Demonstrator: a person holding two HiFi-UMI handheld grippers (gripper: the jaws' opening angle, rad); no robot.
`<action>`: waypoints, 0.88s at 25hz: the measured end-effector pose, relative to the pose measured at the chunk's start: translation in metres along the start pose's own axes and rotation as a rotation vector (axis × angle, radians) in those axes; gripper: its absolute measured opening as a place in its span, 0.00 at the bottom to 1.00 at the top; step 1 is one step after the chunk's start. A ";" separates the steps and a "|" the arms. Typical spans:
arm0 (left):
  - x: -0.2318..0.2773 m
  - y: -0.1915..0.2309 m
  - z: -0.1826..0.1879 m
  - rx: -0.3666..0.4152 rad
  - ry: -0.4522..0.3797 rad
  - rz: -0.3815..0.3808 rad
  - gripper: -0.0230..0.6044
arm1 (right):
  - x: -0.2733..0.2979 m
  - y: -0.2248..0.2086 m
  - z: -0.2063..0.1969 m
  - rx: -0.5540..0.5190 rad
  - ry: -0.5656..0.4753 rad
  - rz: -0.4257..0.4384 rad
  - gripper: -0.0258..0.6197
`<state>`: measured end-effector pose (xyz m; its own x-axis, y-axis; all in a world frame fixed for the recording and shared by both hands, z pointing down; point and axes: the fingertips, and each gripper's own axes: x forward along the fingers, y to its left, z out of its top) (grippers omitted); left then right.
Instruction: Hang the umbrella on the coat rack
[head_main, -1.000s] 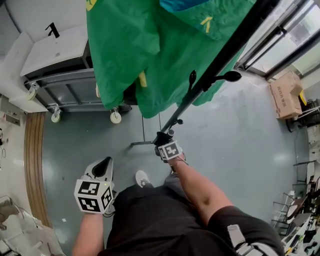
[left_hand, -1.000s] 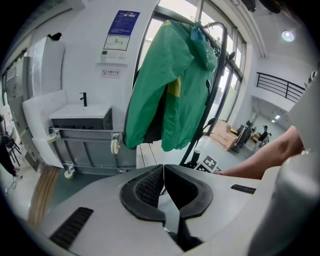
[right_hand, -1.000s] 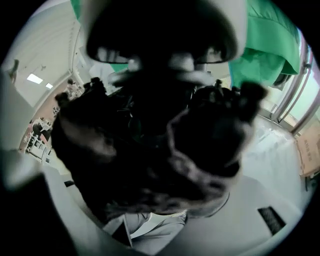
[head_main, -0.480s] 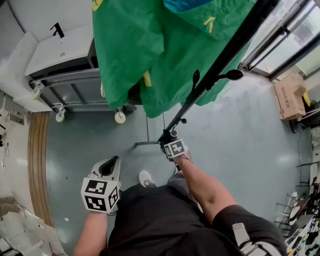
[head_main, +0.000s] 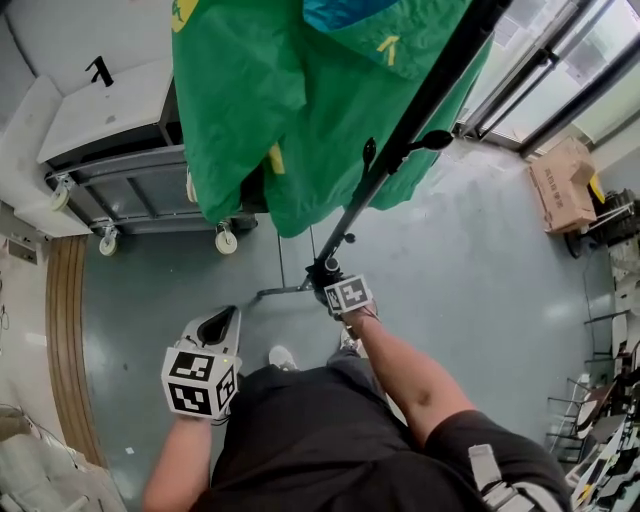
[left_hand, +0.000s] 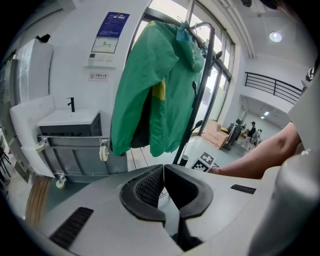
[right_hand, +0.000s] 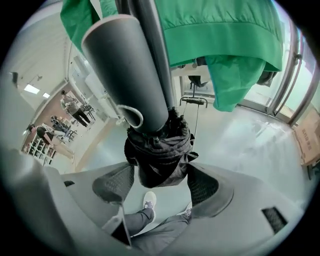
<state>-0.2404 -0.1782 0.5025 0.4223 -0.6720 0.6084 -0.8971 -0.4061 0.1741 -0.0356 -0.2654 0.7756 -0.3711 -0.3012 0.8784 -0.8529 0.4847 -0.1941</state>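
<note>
The right gripper (right_hand: 160, 176), low centre in its own view, has just been opening its jaws, which stand spread either side of the folded black umbrella (right_hand: 159, 150) without pressing it. It looks like a release, with the umbrella left low against the coat rack (head_main: 400, 160) pole. The left gripper (left_hand: 163, 172), lower left in the head view, has its jaws pressed together on nothing; what bears the umbrella is hidden behind a grey tube (right_hand: 127, 70), and no view shows a hook under it

Glossy grey floor (head_main: 480, 260), grey cabinet on casters (head_main: 125, 165) at ten o'clock, curved wooden strip (head_main: 65, 330) at nine, daylit glass doors (head_main: 560, 70) at two, cardboard box (head_main: 560, 185) at three, white wall (left_hand: 65, 60) behind.
</note>
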 end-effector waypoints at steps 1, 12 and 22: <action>0.001 -0.001 0.000 0.002 -0.002 -0.005 0.06 | -0.003 0.000 0.000 0.001 -0.004 -0.001 0.49; 0.014 -0.015 0.009 0.037 -0.010 -0.068 0.06 | -0.046 0.011 0.027 0.003 -0.128 0.012 0.49; 0.026 -0.040 0.027 0.027 -0.065 -0.071 0.06 | -0.152 0.044 0.057 -0.077 -0.321 0.128 0.49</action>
<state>-0.1899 -0.1957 0.4907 0.4927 -0.6793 0.5438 -0.8613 -0.4699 0.1934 -0.0381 -0.2450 0.6083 -0.5803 -0.4705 0.6647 -0.7661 0.5923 -0.2497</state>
